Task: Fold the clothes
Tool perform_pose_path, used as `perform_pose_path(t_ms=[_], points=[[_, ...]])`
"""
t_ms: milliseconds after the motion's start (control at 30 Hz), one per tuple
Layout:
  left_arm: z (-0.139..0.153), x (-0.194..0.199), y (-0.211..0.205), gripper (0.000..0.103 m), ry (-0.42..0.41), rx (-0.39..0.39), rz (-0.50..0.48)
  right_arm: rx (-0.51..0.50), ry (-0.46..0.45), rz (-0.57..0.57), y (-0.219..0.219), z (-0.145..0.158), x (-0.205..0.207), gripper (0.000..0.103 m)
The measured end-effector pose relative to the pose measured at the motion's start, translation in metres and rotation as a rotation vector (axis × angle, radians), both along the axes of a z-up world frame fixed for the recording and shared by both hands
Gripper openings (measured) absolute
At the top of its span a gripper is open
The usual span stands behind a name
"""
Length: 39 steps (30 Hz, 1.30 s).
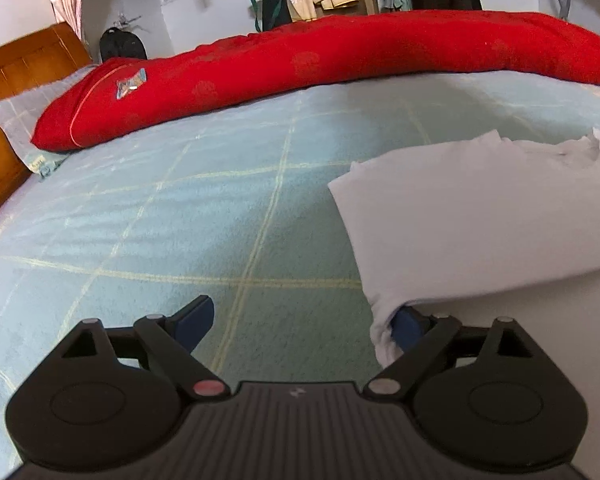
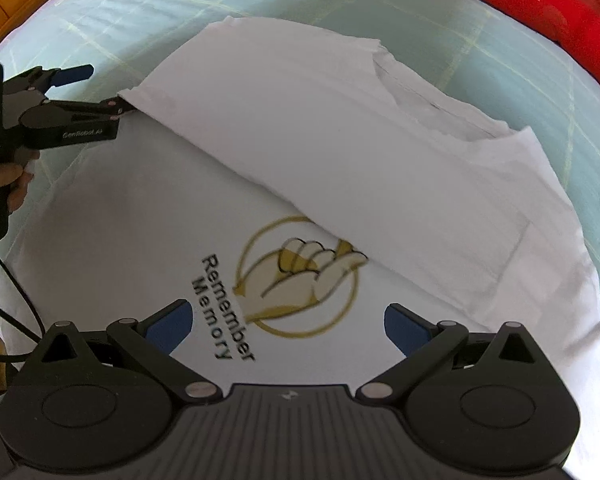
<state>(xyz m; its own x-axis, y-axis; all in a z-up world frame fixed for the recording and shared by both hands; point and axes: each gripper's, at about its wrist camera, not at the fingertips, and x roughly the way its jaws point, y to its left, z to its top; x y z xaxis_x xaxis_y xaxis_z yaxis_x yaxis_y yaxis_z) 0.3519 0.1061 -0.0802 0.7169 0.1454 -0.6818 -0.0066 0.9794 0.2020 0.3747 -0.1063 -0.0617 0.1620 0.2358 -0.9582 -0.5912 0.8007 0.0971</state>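
Where white T-shirt drapes, left gripper fingertip hidden.

A white T-shirt lies on the pale green checked bed sheet, 1 side folded diagonally over its front. The fold partly covers a gold circular print of a hand; beside the print, black lettering reads "Remember Memory". The folded flap looks smooth, its collar end slightly rumpled

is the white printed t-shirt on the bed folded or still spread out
Partly folded: one side of the white printed t-shirt is turned over onto its front, half covering the gold hand logo; the rest lies flat.
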Motion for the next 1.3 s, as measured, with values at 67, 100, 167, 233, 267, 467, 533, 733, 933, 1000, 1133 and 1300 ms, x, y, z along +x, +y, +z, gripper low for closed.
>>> perform_pose_path(t_ms=[67, 100, 167, 233, 267, 467, 533, 733, 933, 1000, 1133, 1300], points=[[0.002, -0.002, 0.002, 0.092, 0.009, -0.012, -0.010, -0.002, 0.002, 0.001, 0.003, -0.002, 0.001, 0.103], [0.004, -0.003, 0.003, 0.091, 0.014, -0.017, -0.015, -0.003, 0.002, 0.002, 0.003, -0.002, 0.001, 0.103], [0.010, -0.008, 0.008, 0.091, 0.032, -0.031, -0.031, -0.004, 0.002, 0.006, 0.004, -0.002, 0.003, 0.103], [0.021, -0.012, 0.013, 0.091, 0.057, -0.047, -0.046, -0.002, -0.002, 0.008, 0.003, 0.000, 0.003, 0.103], [0.028, -0.014, 0.017, 0.089, 0.066, -0.051, -0.050, -0.002, -0.004, 0.007, 0.002, 0.001, 0.003, 0.103], [0.055, 0.014, 0.047, 0.084, 0.036, -0.393, -0.065, 0.015, -0.012, -0.054, 0.007, -0.001, 0.006, 0.103], [0.045, 0.042, 0.058, 0.062, 0.034, -0.528, -0.050, 0.021, -0.010, -0.054, 0.011, -0.001, 0.006, 0.103], [-0.010, 0.107, 0.089, 0.038, 0.169, -0.755, 0.048, 0.040, -0.016, -0.041, 0.018, 0.005, 0.004, 0.103], [-0.024, 0.128, 0.088, 0.037, 0.228, -0.784, -0.031, 0.035, 0.002, -0.092, 0.018, -0.003, 0.007, 0.103], [-0.023, 0.137, 0.083, 0.037, 0.238, -0.756, -0.073, 0.040, 0.008, -0.101, 0.020, -0.005, 0.009, 0.103], [-0.017, 0.142, 0.077, 0.009, 0.261, -0.719, -0.107, 0.058, 0.005, -0.096, 0.029, -0.003, 0.010, 0.103], [0.000, 0.130, 0.077, 0.000, 0.168, -0.685, -0.103, 0.059, 0.004, -0.101, 0.029, -0.003, 0.014, 0.103]])
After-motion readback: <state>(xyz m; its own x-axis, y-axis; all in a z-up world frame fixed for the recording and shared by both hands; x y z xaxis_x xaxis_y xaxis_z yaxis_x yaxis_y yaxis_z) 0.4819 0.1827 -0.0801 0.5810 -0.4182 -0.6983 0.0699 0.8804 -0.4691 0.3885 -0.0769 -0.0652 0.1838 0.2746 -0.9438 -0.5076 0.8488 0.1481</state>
